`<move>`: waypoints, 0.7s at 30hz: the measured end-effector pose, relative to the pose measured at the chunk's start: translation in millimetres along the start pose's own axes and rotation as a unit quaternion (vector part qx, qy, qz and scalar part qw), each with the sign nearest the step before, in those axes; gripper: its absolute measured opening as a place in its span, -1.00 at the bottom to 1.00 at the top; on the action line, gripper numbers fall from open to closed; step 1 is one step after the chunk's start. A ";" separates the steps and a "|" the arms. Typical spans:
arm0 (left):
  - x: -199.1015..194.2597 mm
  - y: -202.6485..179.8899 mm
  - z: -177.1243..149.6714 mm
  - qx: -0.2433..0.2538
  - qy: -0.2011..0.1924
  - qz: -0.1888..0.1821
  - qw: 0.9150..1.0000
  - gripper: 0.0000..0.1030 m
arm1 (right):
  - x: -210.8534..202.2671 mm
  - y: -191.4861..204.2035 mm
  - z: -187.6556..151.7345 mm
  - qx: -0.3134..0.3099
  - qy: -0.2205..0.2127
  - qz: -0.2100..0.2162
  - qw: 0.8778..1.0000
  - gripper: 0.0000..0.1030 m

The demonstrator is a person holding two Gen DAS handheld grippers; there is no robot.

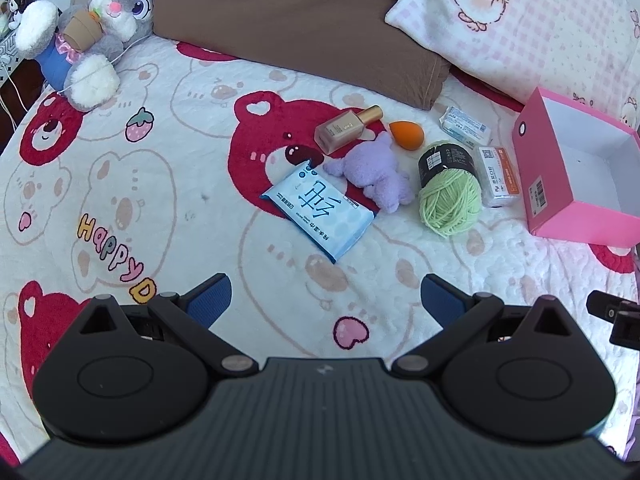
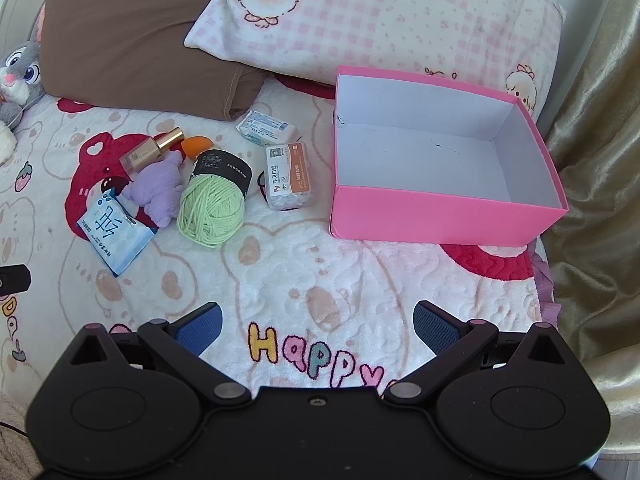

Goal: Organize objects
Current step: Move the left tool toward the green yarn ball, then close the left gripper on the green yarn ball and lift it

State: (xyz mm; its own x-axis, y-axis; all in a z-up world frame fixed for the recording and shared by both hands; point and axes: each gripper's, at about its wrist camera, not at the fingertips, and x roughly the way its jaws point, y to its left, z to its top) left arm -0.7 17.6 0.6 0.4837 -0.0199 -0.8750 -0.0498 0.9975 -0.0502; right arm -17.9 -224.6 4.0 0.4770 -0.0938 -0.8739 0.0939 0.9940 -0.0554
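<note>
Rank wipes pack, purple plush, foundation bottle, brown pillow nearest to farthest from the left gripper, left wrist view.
From the left gripper:
1. Wipes pack, just ahead, centre.
2. Purple plush, behind the pack, slightly right.
3. Foundation bottle, lying on the red bear print.
4. Brown pillow, at the head of the bed.

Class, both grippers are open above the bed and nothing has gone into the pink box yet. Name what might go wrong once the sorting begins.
1. The green yarn ball is round and lies on soft bedding; it may roll or shed loose strands when pinched.
2. The foundation bottle touches the purple plush and has the orange sponge close by, so a grasp could nudge them.
3. The pink box sits near the bed's edge; a hard drop might shift it.
</note>
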 end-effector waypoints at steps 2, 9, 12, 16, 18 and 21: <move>-2.9 0.6 0.5 0.000 -0.002 -0.002 1.000 0.99 | 0.3 0.1 -1.0 0.000 0.002 0.002 1.000 1.00; -14.6 -2.5 5.8 0.012 -0.004 -0.024 1.000 0.99 | 0.2 -1.9 1.0 -0.002 0.010 0.003 1.000 1.00; -22.5 -10.2 17.9 0.042 -0.010 -0.033 0.999 0.99 | -3.6 -3.3 7.2 -0.004 0.002 0.008 1.000 1.00; -33.8 -17.7 40.7 0.068 -0.030 -0.015 0.997 0.99 | -13.8 -3.5 24.0 -0.021 -0.020 0.047 0.998 1.00; -35.9 -21.1 55.1 0.077 -0.040 -0.014 0.996 0.99 | -20.9 -2.0 34.6 -0.034 -0.041 0.068 0.996 1.00; -31.1 -25.7 76.5 0.074 -0.043 -0.049 0.995 0.99 | -26.3 3.0 49.0 -0.042 -0.076 0.086 0.993 1.00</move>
State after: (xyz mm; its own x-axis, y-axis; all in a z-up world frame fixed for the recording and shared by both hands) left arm 52.4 -2.2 65.9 0.5535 -0.1183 -0.8244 0.1278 0.9902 -0.0563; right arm 12.7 -221.9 50.4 0.6062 0.0759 -0.7917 -0.0706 0.9966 0.0415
